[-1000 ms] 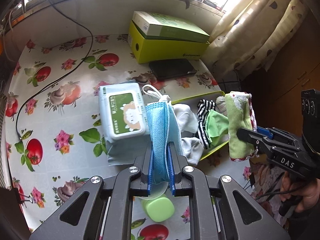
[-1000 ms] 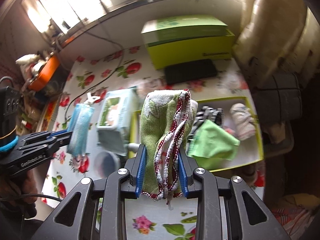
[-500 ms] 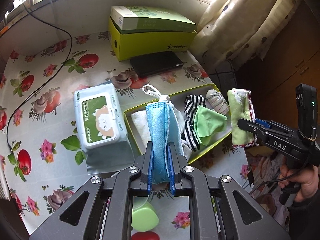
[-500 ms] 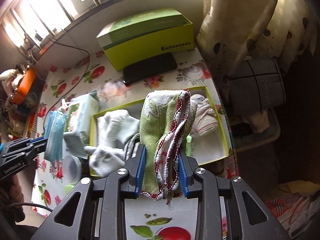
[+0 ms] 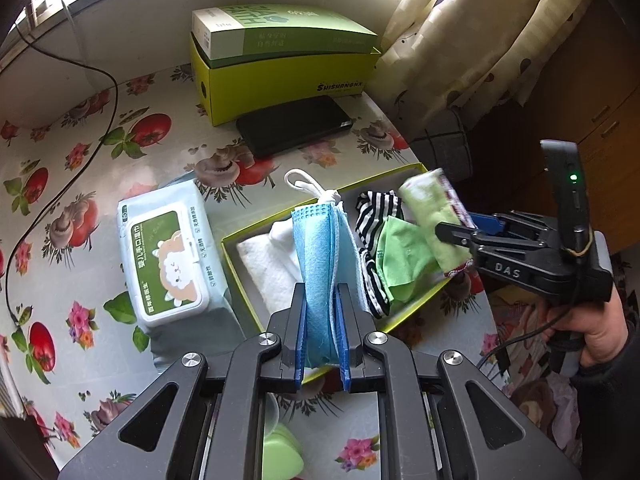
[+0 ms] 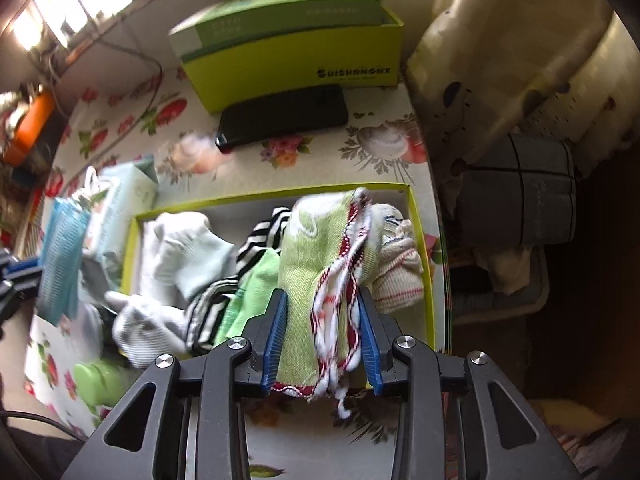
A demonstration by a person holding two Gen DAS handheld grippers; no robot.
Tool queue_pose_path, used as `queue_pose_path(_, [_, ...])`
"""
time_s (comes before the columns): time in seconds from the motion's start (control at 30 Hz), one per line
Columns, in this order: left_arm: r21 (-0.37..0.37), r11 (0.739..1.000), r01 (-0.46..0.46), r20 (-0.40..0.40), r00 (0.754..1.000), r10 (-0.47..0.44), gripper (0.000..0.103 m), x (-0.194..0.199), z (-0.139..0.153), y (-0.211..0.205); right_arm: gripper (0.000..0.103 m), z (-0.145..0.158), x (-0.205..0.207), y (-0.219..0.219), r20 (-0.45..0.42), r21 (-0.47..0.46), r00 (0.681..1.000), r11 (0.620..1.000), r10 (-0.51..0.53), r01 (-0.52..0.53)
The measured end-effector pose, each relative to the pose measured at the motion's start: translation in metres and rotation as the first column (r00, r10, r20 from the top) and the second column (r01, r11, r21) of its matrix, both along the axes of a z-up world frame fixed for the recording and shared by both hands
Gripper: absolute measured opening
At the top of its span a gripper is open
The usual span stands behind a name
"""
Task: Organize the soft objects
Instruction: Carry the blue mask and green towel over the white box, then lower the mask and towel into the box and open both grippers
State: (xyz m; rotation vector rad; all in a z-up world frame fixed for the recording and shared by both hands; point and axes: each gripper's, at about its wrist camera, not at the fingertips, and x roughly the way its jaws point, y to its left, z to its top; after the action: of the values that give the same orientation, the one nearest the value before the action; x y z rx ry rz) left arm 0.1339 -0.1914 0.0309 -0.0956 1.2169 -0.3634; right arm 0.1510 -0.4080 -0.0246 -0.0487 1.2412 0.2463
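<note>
My left gripper (image 5: 322, 332) is clamped on a folded blue mask (image 5: 320, 264). Its long axis runs straight out along the fingers, with the white ear loops (image 5: 306, 186) bunched at the far end. The mask hangs over the near-left part of the tray (image 5: 236, 276), above the white cloth (image 5: 272, 268) lying there.

My right gripper (image 6: 322, 344) has the green towel (image 6: 308, 280) between its pads. The jaws have just been opening, and the red-and-white trim (image 6: 348, 280) sags loose beside the right pad; I cannot tell whether the pads still press on it. The towel's long axis also follows the fingers, far end pointing down into the tray's right half, between the green cloth (image 6: 256, 284) and a balled sock (image 6: 396, 264).

The left view shows what the right cannot: the towel (image 5: 436, 224) from the side, tilted and blurred over the tray's far right corner, sticking out of the right gripper (image 5: 460, 236), and my hand (image 5: 596, 328) on its handle. It also shows the wipes pack (image 5: 168, 264) face up, left of the tray.

The right view shows the tray rim (image 6: 416, 216) nearly whole, the striped sock (image 6: 248, 252), white socks (image 6: 176, 256), and the mask (image 6: 60, 256) off to the left edge, outside the tray rim from this angle. Both views show the yellow box (image 5: 280, 76) and the black phone (image 5: 292, 126) beyond.
</note>
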Motion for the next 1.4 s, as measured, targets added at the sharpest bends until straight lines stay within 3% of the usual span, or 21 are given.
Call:
queue_pose_path(0.17, [0.001, 1.000, -0.002, -0.019, 1.000, 0.002, 0.013, 0.009, -0.007, -0.005, 0.038, -0.012, 0.002, -0.003, -0.008, 0.008, 1.000, 1.000, -0.010, 0.010])
queue_pose_path(0.47, [-0.013, 0.999, 0.032, -0.051, 0.998, -0.033, 0.013, 0.024, -0.019, -0.027, 0.038, 0.004, -0.011, -0.019, 0.039, 0.080, 0.994, 0.992, -0.098, 0.095])
queue_pose_path(0.9, [-0.018, 0.996, 0.086, -0.118, 0.989, -0.087, 0.014, 0.049, -0.051, -0.067, 0.038, 0.013, -0.029, -0.030, 0.043, 0.144, 0.988, 0.980, -0.147, 0.140])
queue_pose_path(1.13, [-0.027, 0.997, 0.066, -0.139, 0.988, -0.069, 0.018, 0.060, -0.068, -0.073, 0.039, 0.012, -0.033, -0.025, 0.031, 0.139, 0.989, 0.981, -0.144, 0.138])
queue_pose_path(1.4, [-0.051, 0.997, 0.051, -0.115, 0.992, -0.057, 0.030, 0.058, -0.055, -0.066, 0.041, 0.019, -0.037, -0.020, 0.040, 0.142, 0.989, 0.980, -0.144, 0.137])
